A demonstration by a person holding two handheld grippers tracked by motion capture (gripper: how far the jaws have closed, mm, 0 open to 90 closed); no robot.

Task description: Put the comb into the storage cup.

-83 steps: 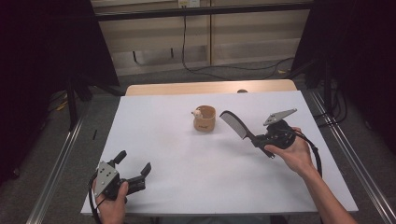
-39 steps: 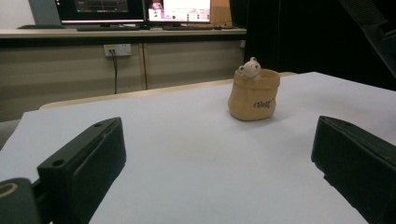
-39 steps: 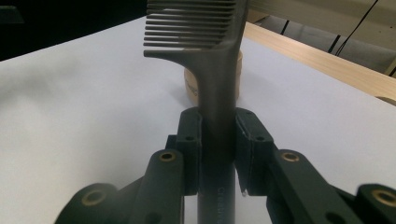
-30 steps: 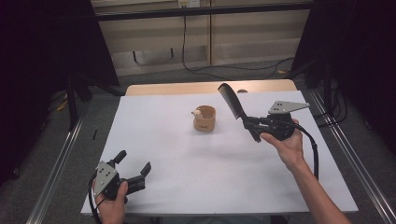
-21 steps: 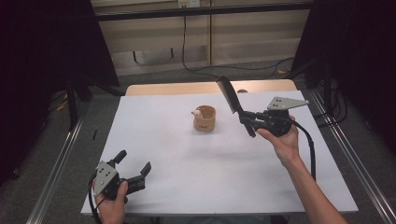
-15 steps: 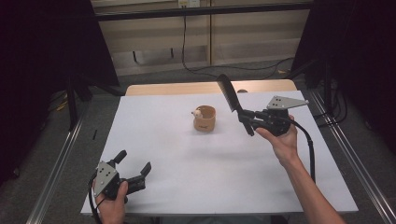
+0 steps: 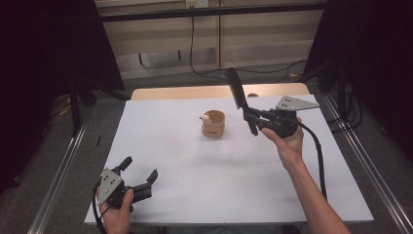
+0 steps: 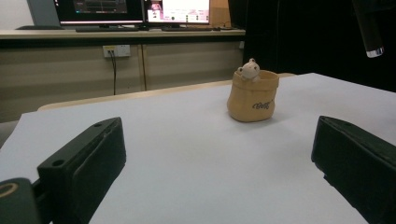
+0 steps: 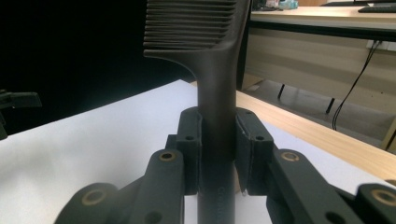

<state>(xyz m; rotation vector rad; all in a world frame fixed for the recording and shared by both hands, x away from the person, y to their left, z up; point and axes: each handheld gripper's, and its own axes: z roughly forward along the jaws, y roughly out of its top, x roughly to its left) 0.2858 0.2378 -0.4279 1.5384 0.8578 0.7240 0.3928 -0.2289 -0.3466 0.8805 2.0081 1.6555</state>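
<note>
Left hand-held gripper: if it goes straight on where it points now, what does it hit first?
Probably the small tan pouch, slightly right of the left hand-held gripper's centre line. Bare white table until then; depth uncertain.

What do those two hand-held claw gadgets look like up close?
Both are black. The left claw has two blocky, flat-faced jaws. The right claw has linkage arms with brass-coloured pivot rings and small screw holes. Each carries a grey three-cornered plate with little holes on top, and a black cable trails back from each one. The person's forearms are bare; no sleeves show.
</note>
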